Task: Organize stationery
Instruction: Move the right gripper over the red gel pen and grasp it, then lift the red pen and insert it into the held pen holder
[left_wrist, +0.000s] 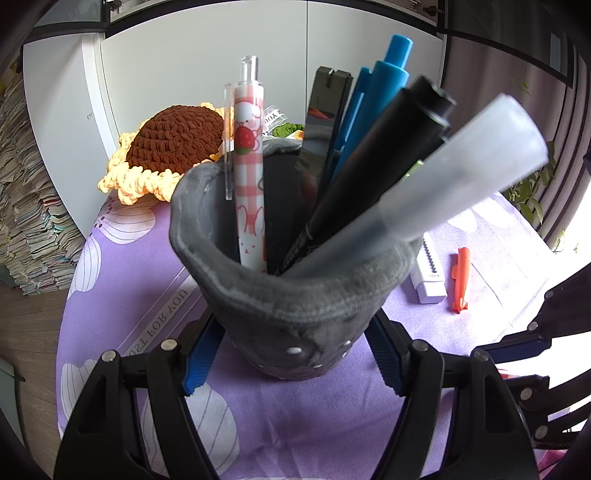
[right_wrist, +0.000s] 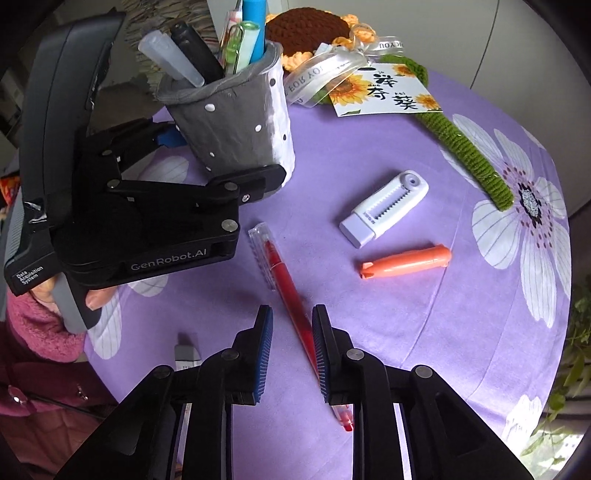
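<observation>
The red pen (right_wrist: 291, 295) lies slantwise between the right claw's (right_wrist: 292, 354) parted, empty jaws, nearer its right pad; left claw (left_wrist: 291, 360) clamps the cup (left_wrist: 295, 295).

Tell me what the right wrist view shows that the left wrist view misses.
Right wrist only: a red pen lying between the open right tongs, and the sunflower card. Left wrist only: the pink checked pen standing in the pen cup. Both: the grey pen cup held by the left tongs, the white eraser and the orange pen.
</observation>
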